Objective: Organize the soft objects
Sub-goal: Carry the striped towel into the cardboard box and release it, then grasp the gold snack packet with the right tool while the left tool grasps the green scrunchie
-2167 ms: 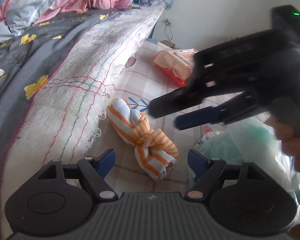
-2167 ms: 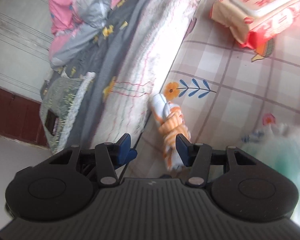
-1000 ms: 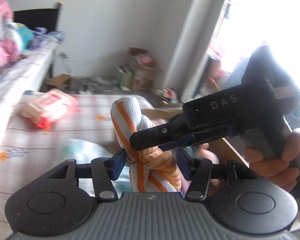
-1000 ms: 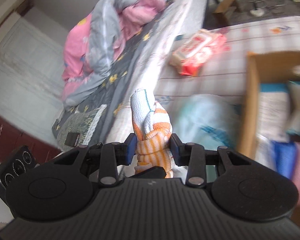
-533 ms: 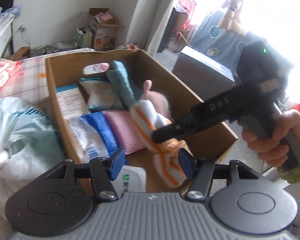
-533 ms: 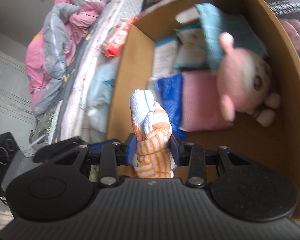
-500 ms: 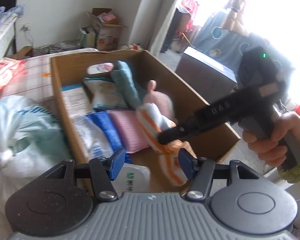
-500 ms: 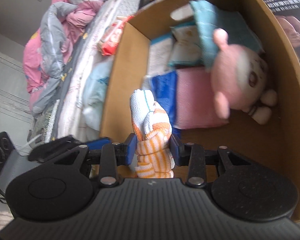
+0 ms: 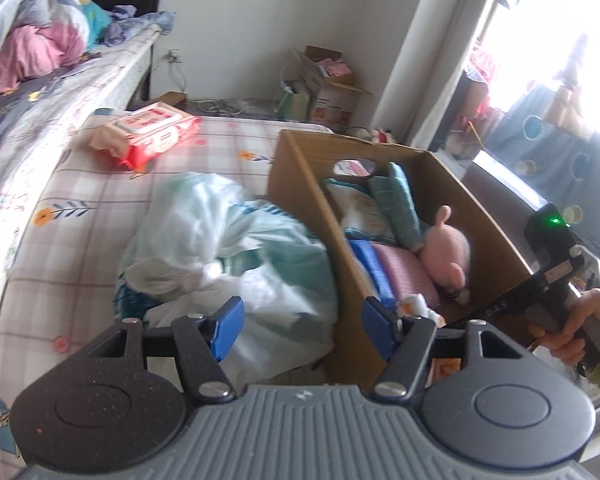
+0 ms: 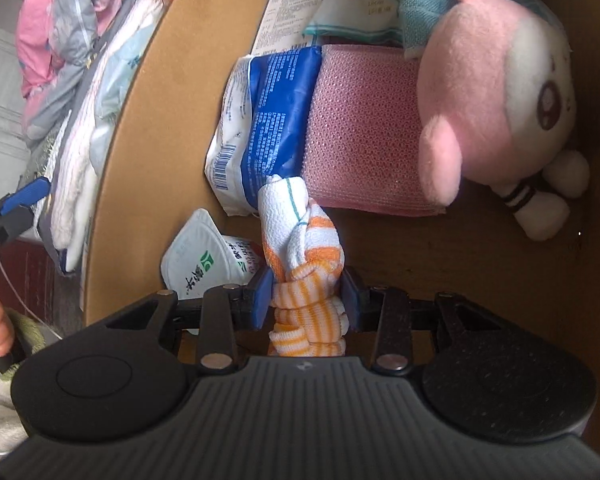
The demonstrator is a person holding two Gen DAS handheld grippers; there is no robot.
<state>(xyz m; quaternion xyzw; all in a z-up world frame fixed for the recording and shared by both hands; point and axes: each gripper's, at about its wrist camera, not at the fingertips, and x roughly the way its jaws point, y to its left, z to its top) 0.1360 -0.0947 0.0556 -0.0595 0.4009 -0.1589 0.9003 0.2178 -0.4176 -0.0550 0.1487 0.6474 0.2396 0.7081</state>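
My right gripper (image 10: 306, 294) is shut on a knotted orange-and-white striped towel (image 10: 300, 240), held low inside the cardboard box (image 10: 140, 92). The towel's top touches a blue-and-white packet (image 10: 260, 120) and a pink textured cloth (image 10: 360, 128). A pink plush toy (image 10: 492, 92) lies to the right. In the left wrist view my left gripper (image 9: 302, 326) is open and empty, over the box's near wall (image 9: 332, 248). A bit of the towel (image 9: 414, 306) shows inside the box, where the right gripper's body (image 9: 548, 280) reaches in.
A white-and-teal plastic bag (image 9: 228, 248) lies left of the box on the checked sheet. A red wet-wipes pack (image 9: 148, 136) lies further back. A white mask packet (image 10: 204, 260) sits in the box's near corner. Teal and white packets (image 9: 380, 204) fill the box's far end.
My right gripper has lowered the towel from above the box down into it. My left gripper has swung left, now facing the bag and the bed.
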